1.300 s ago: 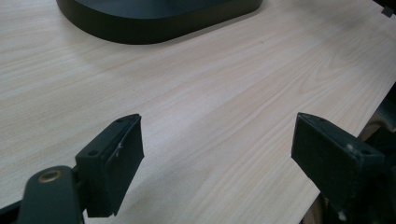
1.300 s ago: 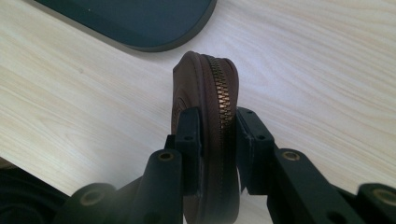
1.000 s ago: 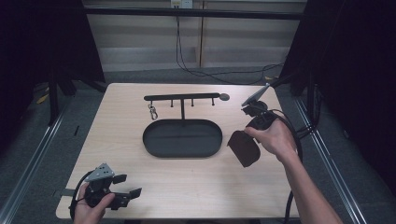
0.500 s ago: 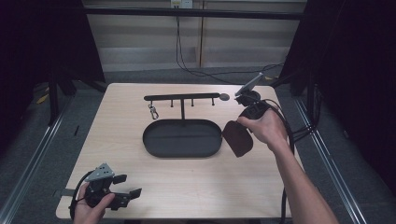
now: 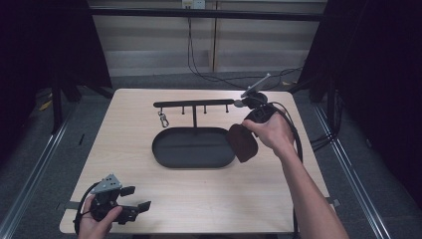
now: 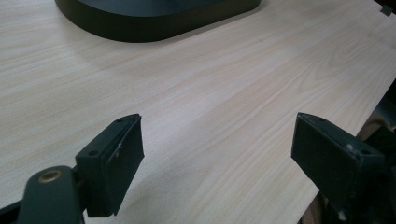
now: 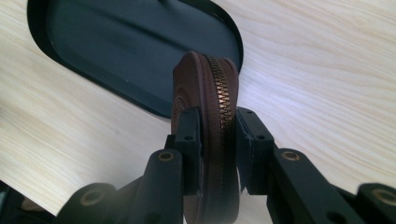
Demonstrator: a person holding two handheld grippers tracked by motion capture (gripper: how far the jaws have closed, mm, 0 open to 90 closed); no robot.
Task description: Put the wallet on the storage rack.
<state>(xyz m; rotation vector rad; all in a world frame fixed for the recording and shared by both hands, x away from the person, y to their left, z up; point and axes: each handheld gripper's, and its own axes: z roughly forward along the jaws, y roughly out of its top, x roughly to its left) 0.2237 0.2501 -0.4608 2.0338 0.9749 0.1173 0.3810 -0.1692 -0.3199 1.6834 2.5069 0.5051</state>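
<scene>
Even overhead light falls on the pale counter (image 5: 209, 194) while the room around it sinks into near black. Shadows stay soft and short. Both gripper views are sharp up close, softening toward the counter's far edge, with mild glare on the wood.

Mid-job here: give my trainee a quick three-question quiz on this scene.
1. True or false: the right gripper is clamped on the brown pouch.
2. The pouch hangs over which end of the black tray? A) left B) right
3. What do the left gripper jaws hold?

Key: 1 true. 2 B. 3 Nothing; they stand open above the table.
</scene>
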